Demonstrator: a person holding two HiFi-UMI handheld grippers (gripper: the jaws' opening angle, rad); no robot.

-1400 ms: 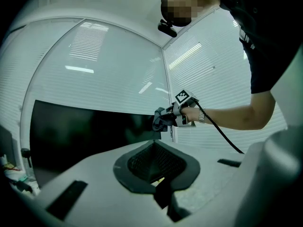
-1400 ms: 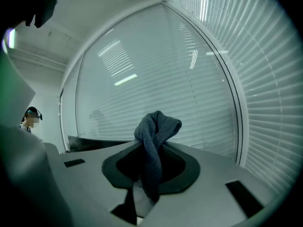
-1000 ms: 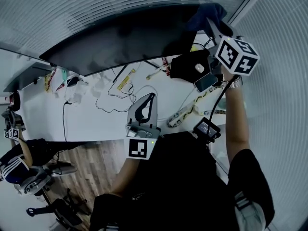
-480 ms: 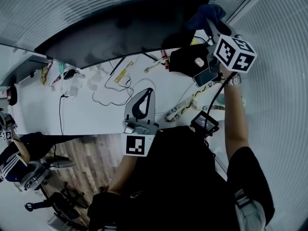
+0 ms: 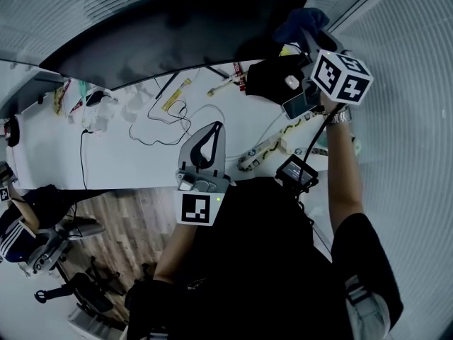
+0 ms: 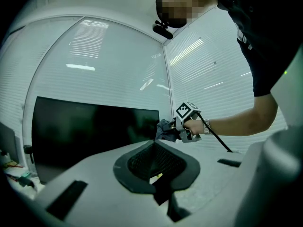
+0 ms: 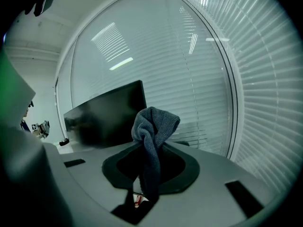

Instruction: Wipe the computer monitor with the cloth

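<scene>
My right claw is clamped shut on the cloth, a grey bundle bunched above the jaws, and holds it at the right end of the monitor. Whether cloth meets screen I cannot confirm. My left claw is closed with nothing in it, low over the near edge of the worktop. Assessment: the wiping step is in hand. The next move calls for pressing the cloth against the dark panel and drawing it leftward under light, even pressure.
</scene>
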